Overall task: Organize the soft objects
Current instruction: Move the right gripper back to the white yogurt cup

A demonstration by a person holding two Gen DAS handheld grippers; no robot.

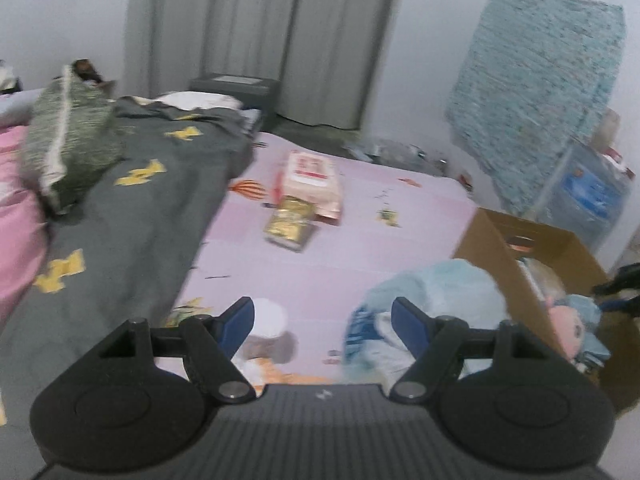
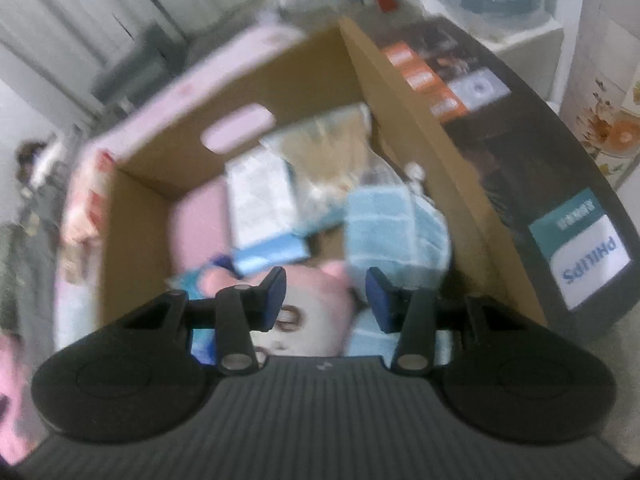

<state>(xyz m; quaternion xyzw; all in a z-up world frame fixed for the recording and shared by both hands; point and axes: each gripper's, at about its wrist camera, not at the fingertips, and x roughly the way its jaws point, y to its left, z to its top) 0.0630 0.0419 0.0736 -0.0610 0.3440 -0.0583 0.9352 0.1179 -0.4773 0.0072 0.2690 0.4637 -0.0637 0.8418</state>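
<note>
The cardboard box (image 2: 224, 148) stands at the edge of the bed (image 1: 360, 248), open at the top, with an oval handle slot cut in its far wall. Inside lies a jumble of soft things: a pink plush toy (image 2: 312, 300) with a face at the near side, a light blue checked cloth (image 2: 384, 228) beside it to the right, a white and blue packet (image 2: 260, 204) leaning behind, a pale beige bundle (image 2: 328, 144) toward the back, and something pink (image 2: 196, 224) against the left wall. The picture is blurred, so finer detail is lost

The right tool (image 2: 326, 292) hangs over the box just above the plush toy, its jaws partly spread with nothing pinched between them

On the bed just outside the box lies a light blue plush toy (image 1: 432, 300). The left tool (image 1: 322, 316) hovers over the pink sheet beside it, jaws spread wide and empty. Farther up the sheet sit a pink packet (image 1: 312, 180) and a gold packet (image 1: 290, 228), touching each other. A grey blanket (image 1: 132, 216) with yellow shapes covers the left side, a green pillow (image 1: 68, 136) on top of it
</note>
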